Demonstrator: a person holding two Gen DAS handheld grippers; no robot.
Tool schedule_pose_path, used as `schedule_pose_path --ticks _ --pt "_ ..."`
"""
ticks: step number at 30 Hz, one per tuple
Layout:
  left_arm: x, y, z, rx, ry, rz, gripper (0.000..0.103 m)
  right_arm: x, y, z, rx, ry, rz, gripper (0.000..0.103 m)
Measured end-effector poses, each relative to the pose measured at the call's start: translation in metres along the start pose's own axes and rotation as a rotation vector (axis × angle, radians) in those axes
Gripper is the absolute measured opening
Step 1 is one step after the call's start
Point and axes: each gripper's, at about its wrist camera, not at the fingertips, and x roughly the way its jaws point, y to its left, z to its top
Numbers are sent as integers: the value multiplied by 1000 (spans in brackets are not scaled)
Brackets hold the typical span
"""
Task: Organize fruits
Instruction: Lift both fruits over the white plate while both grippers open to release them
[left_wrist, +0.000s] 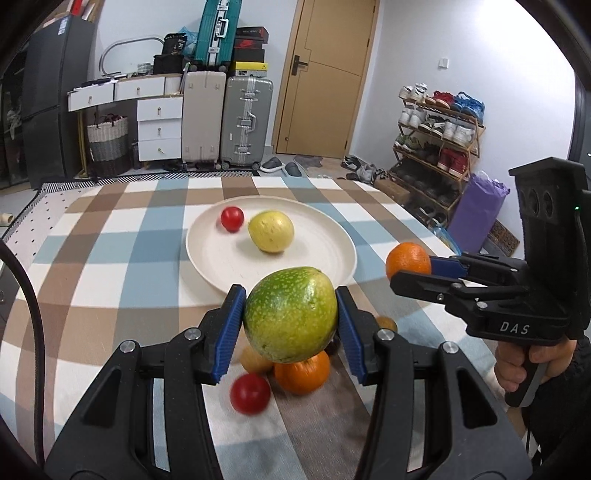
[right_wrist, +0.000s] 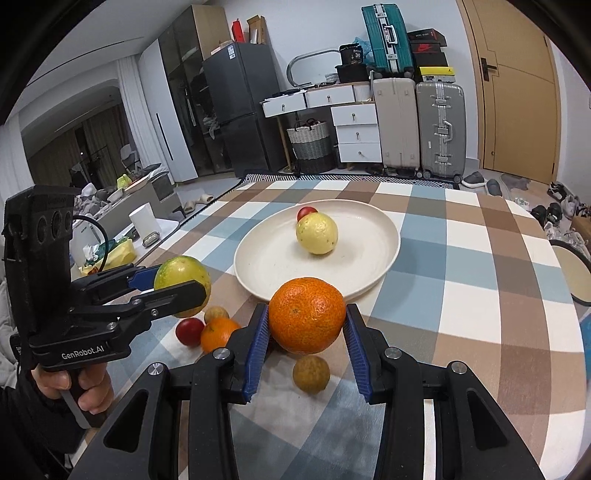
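At centre frame of both wrist views, the left gripper (left_wrist: 290, 317) grasps a green mango (left_wrist: 290, 314) and the right gripper (right_wrist: 306, 325) clamps an orange (right_wrist: 306, 314), both lifted clear of the loose fruit toward the plate (right_wrist: 369, 280), evidently for depositing there.

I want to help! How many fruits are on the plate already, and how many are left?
Done: a yellow fruit and a small red fruit sit on the plate. In hand: the left hand-held gripper holds a green fruit, the right hand-held gripper an orange. Left: at least four small fruits on the tablecloth.
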Motion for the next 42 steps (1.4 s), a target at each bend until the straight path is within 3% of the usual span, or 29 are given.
schedule_pose_path --ticks 20,42 --pt "37 12 31 -7 -14 37 46 26 -23 36 50 -14 -15 41" --pt "67 30 25 -17 8 62 46 60 -25 27 47 31 -21 41"
